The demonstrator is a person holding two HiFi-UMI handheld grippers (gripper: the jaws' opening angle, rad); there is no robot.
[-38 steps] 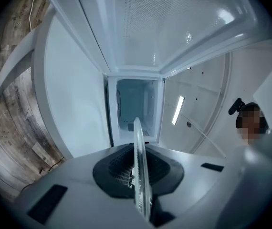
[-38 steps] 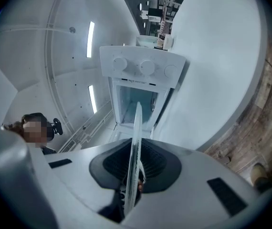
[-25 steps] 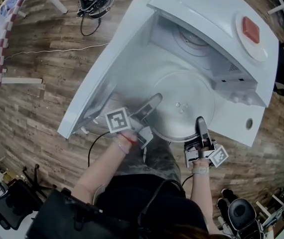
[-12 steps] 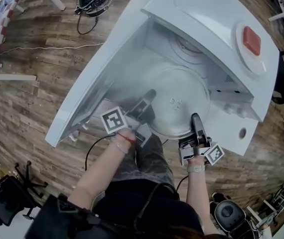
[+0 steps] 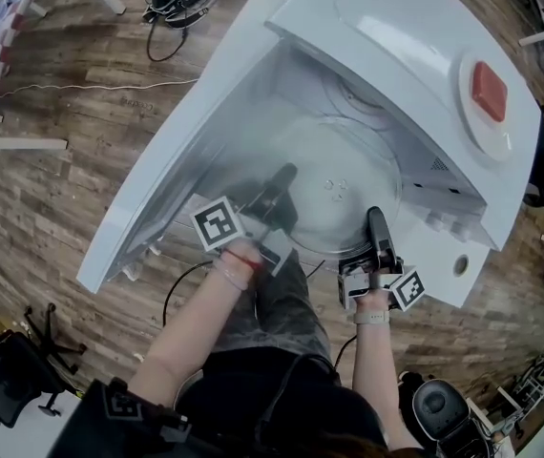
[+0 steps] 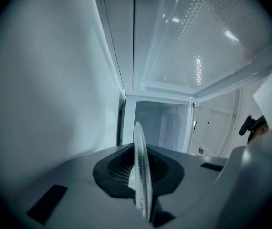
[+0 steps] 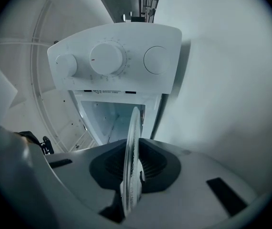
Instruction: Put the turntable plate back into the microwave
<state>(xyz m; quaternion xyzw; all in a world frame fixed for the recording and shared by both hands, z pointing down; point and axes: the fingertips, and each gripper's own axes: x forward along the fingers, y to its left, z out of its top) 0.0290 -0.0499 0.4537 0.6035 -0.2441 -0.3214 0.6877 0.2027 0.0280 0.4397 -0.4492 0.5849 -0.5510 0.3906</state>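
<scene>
left gripper (image 5: 285,175), right gripper (image 5: 375,218) tight on turntable plate (image 5: 337,197) rim, in microwave (image 5: 401,31) mouth, door (image 5: 172,170) alongside

No word, brand or number is legible in any view.

The control panel (image 7: 112,61) of the microwave (image 5: 396,27), seen in my right gripper view, has three round knobs. The middle knob (image 7: 107,58) carries a ring of fine tick marks and one short red line. I can make out no digits. Below the knobs runs a thin strip of dark print (image 7: 109,91), too small to read.

In the head view, a red patch (image 5: 489,91) sits on the microwave's top, with no lettering I can resolve.

My left gripper (image 5: 282,177) carries a black-and-white square code (image 5: 217,225) on its cube. My right gripper (image 5: 377,222) carries a similar code (image 5: 408,289). Both are patterns only, with no characters.
</scene>
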